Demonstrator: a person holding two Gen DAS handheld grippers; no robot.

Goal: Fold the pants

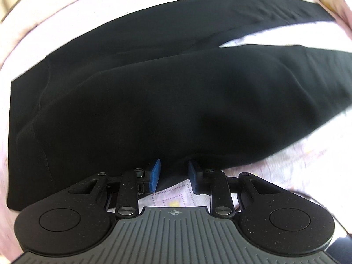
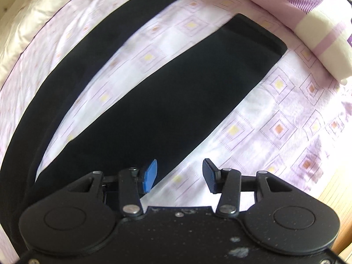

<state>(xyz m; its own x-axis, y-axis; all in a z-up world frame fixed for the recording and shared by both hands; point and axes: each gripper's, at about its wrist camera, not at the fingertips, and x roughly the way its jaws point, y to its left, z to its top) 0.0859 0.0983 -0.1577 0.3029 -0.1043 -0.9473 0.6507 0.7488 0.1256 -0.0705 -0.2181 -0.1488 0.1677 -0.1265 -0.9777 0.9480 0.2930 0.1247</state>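
Black pants [image 1: 154, 92] lie spread on a pink patterned bedsheet [image 1: 308, 160]. In the left wrist view the waist and hip part fills the frame, and the two legs split toward the right. My left gripper [image 1: 174, 175] is open at the near edge of the pants, with the cloth edge just between the blue pads [image 1: 155, 173]. In the right wrist view both legs [image 2: 176, 92] run away to the upper right, apart from each other. My right gripper [image 2: 180, 175] is open and empty at the near leg's right edge, above the sheet [image 2: 275, 132].
A folded striped blanket or pillow [image 2: 325, 44] lies at the far right of the bed. A cream quilt [image 2: 33, 28] lies at the far left. A wooden floor [image 2: 334, 198] shows past the bed's right edge.
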